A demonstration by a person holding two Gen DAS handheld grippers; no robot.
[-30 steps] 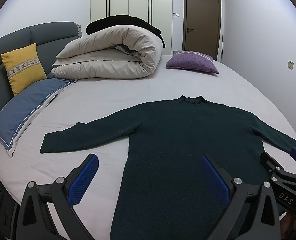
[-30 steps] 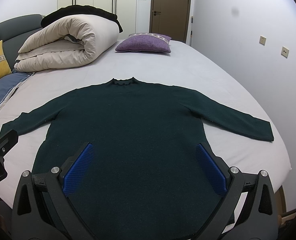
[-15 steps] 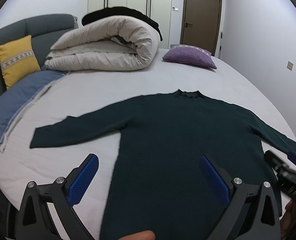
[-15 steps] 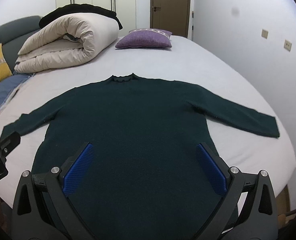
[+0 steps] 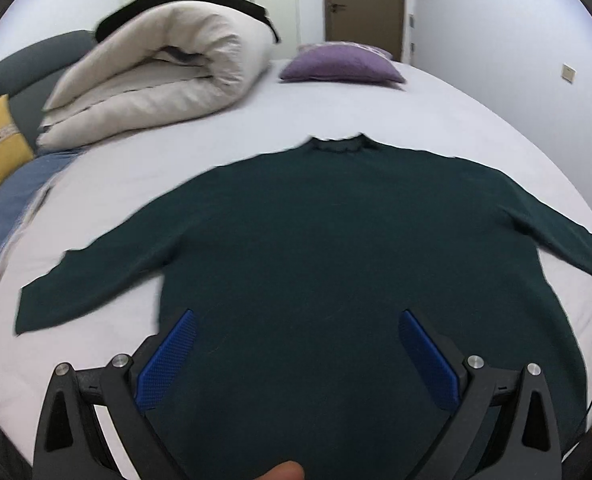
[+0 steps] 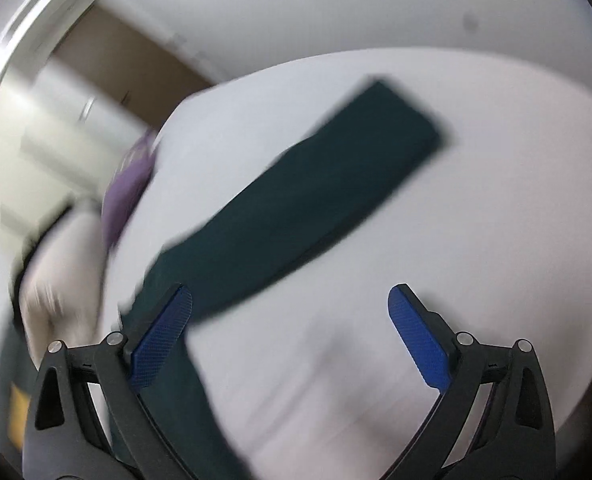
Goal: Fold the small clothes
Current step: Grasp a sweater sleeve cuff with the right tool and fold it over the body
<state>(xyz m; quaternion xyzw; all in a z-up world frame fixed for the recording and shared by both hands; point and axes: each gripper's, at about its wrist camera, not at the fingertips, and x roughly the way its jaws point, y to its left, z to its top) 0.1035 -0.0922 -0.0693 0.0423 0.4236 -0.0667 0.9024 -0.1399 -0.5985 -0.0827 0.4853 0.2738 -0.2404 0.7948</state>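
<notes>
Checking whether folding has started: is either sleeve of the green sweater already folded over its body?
No. In the left wrist view the green sweater lies flat on the bed, both sleeves spread outward.

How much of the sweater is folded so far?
None yet. The sweater lies spread flat on the bed, both sleeves out to the sides, so the laying-out looks done. Nothing is in hand: the left gripper and right gripper have their jaws open and empty. The right one points at the right sleeve, probably the first fold. All the folding is left.
</notes>
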